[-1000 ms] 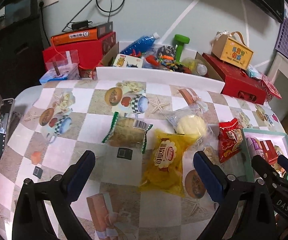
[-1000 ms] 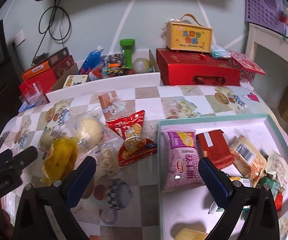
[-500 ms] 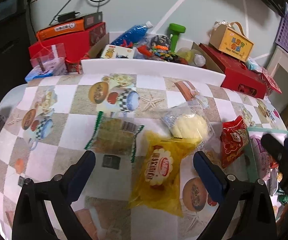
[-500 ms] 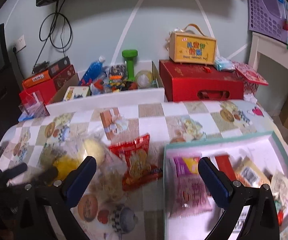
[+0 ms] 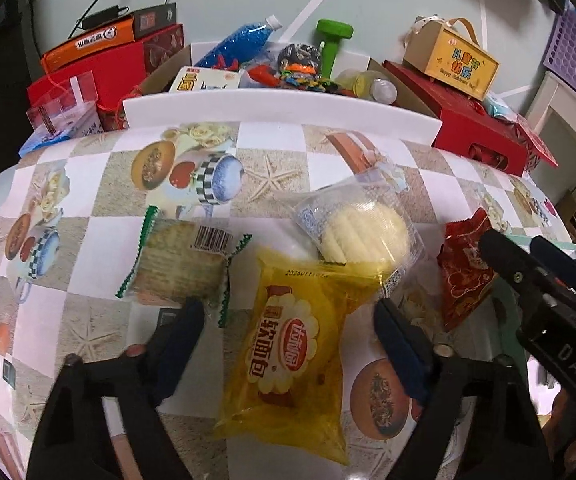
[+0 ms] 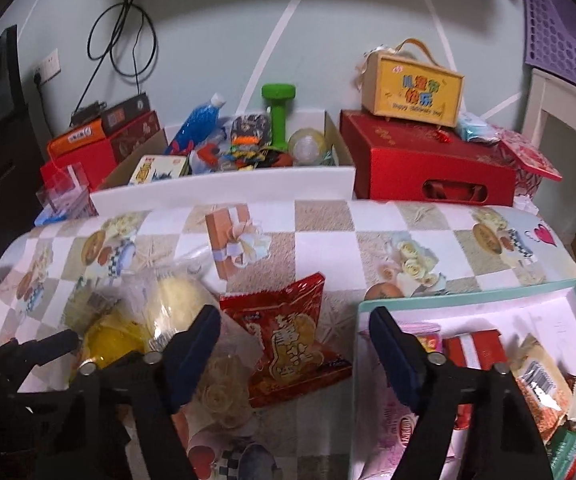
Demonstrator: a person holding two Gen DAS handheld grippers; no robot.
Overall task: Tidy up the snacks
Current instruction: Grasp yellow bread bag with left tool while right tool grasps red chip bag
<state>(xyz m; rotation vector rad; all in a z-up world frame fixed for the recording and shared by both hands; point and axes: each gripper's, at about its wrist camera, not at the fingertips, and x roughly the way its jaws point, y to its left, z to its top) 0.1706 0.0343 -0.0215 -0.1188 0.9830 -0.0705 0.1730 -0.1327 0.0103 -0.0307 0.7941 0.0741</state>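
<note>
I see the tray (image 6: pixel 468 298) w/ several snack packs inside. Left of it, my right gripper (image 6: pixel 294 332) closes around the red pack (image 6: pixel 288 344), left gripper (image 5: pixel 288 320) closes around the yellow pack (image 5: pixel 292 344); neither pressed yet.

A pale green wall (image 6: pixel 208 20) crossed by white tape lines (image 6: pixel 288 32) backs the checkered tablecloth (image 6: pixel 328 216). Black cables (image 6: pixel 120 40) hang above a socket (image 6: pixel 46 66); a white shelf unit (image 6: pixel 560 120) stands at the right edge.
</note>
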